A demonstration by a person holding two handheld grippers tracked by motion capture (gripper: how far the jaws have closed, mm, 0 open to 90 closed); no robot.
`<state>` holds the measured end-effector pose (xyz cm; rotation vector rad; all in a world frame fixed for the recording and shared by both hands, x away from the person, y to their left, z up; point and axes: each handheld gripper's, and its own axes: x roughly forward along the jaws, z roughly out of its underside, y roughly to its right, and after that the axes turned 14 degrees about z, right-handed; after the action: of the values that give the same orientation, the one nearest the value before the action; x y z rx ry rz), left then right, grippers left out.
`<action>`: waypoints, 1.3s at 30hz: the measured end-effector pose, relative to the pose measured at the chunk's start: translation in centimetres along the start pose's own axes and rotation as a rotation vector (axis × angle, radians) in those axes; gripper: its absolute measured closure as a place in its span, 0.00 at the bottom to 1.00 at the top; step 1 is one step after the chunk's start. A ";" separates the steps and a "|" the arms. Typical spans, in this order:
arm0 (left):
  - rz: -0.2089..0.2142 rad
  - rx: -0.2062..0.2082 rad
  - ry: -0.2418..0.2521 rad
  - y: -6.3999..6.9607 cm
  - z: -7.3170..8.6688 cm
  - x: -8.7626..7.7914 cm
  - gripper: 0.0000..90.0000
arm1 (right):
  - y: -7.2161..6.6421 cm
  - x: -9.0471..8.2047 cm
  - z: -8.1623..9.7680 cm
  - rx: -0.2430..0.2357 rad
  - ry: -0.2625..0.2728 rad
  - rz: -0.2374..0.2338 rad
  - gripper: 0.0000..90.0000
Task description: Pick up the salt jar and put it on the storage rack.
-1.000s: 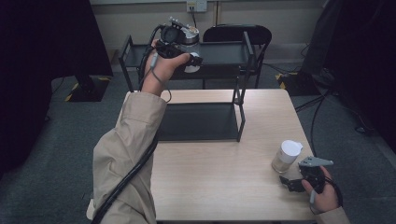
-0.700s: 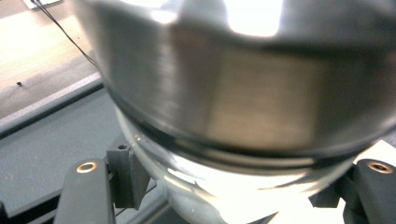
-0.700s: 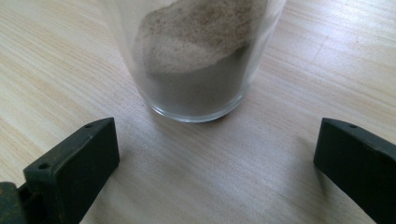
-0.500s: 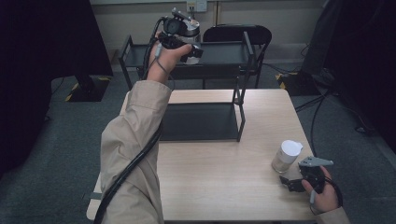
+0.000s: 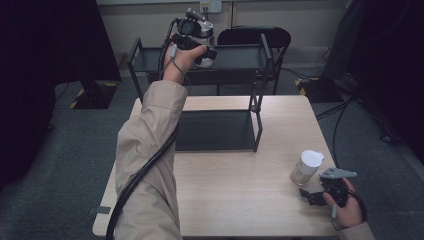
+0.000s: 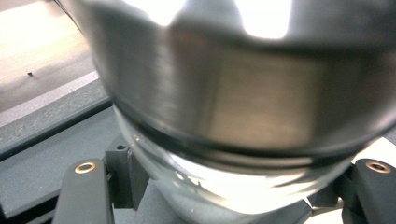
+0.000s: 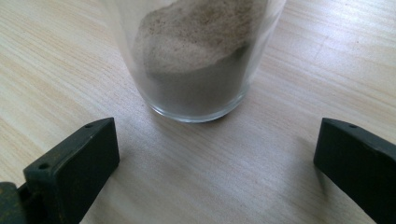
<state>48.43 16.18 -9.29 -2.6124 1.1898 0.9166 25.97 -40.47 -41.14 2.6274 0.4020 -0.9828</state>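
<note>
Left gripper [image 5: 199, 44] clamped on a clear glass jar with a brushed metal lid [image 6: 243, 112], held at top centre of the high view, over the upper tier of the black metal two-tier rack [image 5: 235, 56]. Right gripper [image 5: 316, 196] parked at lower right, jaws spread wide and gripping nothing, just short of a clear glass jar of grey powder with a white lid [image 5: 306, 168] standing on the pale wooden table [image 5: 235, 200]. Judged the step as shelving the held jar. Best done by keeping the jar upright, lowering squarely until the base met the shelf, clearing the rack's rim, and releasing only once seated flat.
</note>
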 end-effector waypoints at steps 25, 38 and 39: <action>-0.016 -0.035 0.014 -0.4 0.7 1.0 0.34 | 0.0 0.0 0.0 0.000 0.000 0.001 0.00; -0.019 -0.075 0.084 0.7 1.7 0.0 0.13 | 0.0 0.0 0.0 0.001 0.000 0.001 0.00; -0.019 -0.070 0.082 0.9 1.8 -0.1 0.12 | 0.0 0.0 0.0 0.000 0.000 0.001 0.00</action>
<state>46.91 16.29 -10.56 -2.7363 1.1698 0.8717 25.95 -40.46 -41.15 2.6280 0.4010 -0.9823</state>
